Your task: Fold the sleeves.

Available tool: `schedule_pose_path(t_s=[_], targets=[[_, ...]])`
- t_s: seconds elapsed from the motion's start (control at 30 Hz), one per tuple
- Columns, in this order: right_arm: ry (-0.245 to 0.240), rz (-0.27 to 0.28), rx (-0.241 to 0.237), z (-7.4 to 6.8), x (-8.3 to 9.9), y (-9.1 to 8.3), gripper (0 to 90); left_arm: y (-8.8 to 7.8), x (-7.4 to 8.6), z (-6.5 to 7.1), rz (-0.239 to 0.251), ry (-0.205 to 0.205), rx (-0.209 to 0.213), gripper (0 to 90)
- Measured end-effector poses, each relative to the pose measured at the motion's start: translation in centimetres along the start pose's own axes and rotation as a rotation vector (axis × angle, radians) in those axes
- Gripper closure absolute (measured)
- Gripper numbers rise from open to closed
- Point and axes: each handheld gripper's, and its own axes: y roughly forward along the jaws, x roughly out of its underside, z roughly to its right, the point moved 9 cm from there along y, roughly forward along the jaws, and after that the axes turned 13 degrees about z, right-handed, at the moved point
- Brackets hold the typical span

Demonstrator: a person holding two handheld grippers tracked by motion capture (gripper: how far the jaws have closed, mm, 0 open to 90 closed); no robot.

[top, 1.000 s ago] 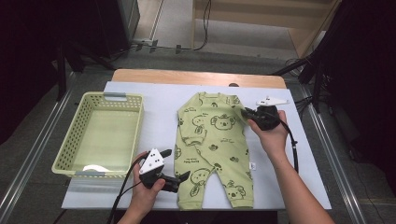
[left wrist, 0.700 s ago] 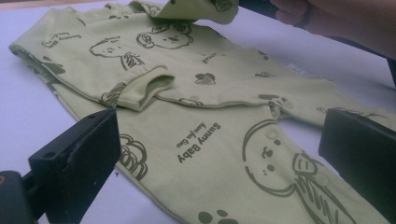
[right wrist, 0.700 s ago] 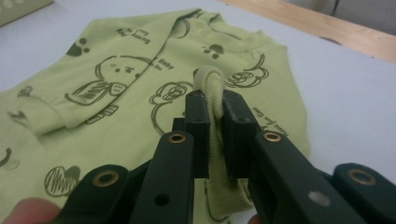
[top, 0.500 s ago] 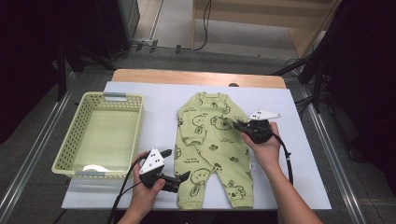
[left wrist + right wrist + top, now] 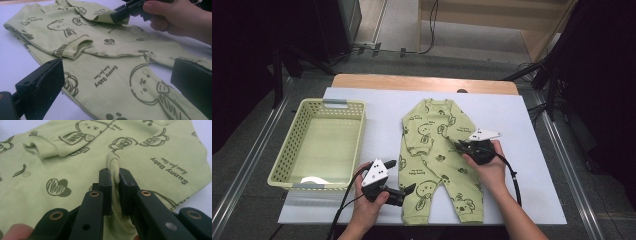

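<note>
A: High view. Where is the garment?
B: The green baby romper (image 5: 437, 160) lies flat on the white table cover (image 5: 522, 120), neck toward the far edge, legs toward the person. One sleeve is folded across the chest. A green basket (image 5: 319, 142) sits well apart on the left.

A: Grippers in that view?
B: The left gripper (image 5: 404, 187) rests at the hem of the near leg, jaws spread. The right gripper (image 5: 462, 146) sits over the romper's middle, at the sleeve on its own side.

A: Left gripper view?
B: Its two black jaws stand wide, one at each lower corner, with the leg printed "Sunny Baby" lying between them, not pinched. Farther off, the right gripper (image 5: 123, 11) grips the sleeve (image 5: 100, 13) above the body of the garment.

A: Right gripper view?
B: The jaws are drawn narrow and clamped on the ribbed sleeve cuff (image 5: 113, 167), which loops up between the pads. The romper's printed front lies below and behind it.
</note>
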Motion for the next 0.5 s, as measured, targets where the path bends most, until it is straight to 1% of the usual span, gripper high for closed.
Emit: schedule_pose_path(t_s=[0.17,0.33,0.4,0.43,0.5], targets=[[-0.017,-0.016,-0.01,-0.7,0.5,0.4,79.5,0.0,0.0,0.0,-0.001,0.0,0.002,0.0],[-0.052,-0.059,0.007,-0.6,1.4,0.7,78.5,0.0,0.0,0.0,0.0,0.001,0.001,0.0],[-0.067,-0.066,0.005,-0.7,1.5,0.8,77.7,0.0,0.0,0.0,-0.001,0.001,0.001,0.0],[-0.073,-0.069,0.008,-0.7,1.5,0.8,76.6,0.0,0.0,0.0,-0.001,0.002,0.002,0.0],[-0.072,-0.077,0.003,-0.9,1.6,0.7,70.0,0.0,0.0,0.0,-0.001,0.002,0.002,0.0]])
